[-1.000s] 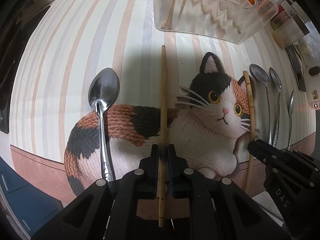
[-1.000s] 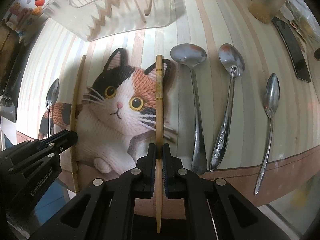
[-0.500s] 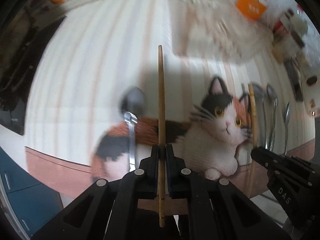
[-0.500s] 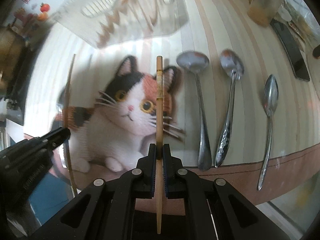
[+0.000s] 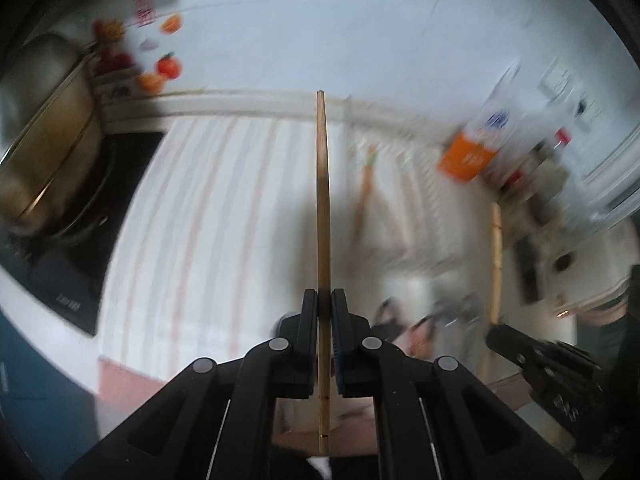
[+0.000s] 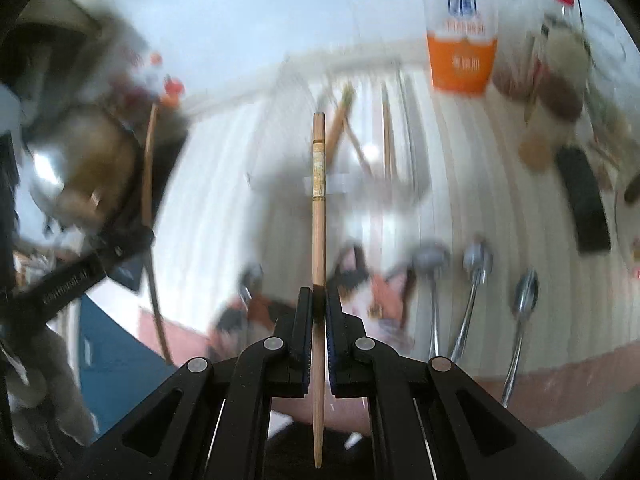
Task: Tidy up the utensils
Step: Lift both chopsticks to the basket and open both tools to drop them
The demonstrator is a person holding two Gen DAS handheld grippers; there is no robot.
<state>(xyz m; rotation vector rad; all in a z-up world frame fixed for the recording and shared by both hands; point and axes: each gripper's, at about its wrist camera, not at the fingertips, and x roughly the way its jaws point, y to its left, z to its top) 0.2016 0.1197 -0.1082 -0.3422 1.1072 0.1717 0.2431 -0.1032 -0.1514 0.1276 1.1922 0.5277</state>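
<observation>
My left gripper (image 5: pixel 324 300) is shut on a wooden chopstick (image 5: pixel 323 200) and holds it in the air, tip pointing away over the striped mat. My right gripper (image 6: pixel 318 296) is shut on a second wooden chopstick (image 6: pixel 318 208) with a patterned band, also lifted. A clear plastic organizer tray (image 6: pixel 360 152) with a few chopsticks in it lies blurred beyond both tips. Three metal spoons (image 6: pixel 472 300) lie on the mat at the right. A fourth spoon (image 6: pixel 250 280) lies blurred left of the cat picture (image 6: pixel 372 288). Each gripper shows at the other view's edge.
A metal pot (image 5: pixel 44 140) sits on a black cooktop (image 5: pixel 80 248) at the left. An orange and white carton (image 6: pixel 460 40), jars (image 6: pixel 560 88) and a black phone (image 6: pixel 584 200) stand at the back right. The mat's front edge (image 6: pixel 560 380) is below the spoons.
Both grippers have lifted and tilted up with their chopsticks, from just above the cat mat to high over it. The views now reach the tray and back wall.
</observation>
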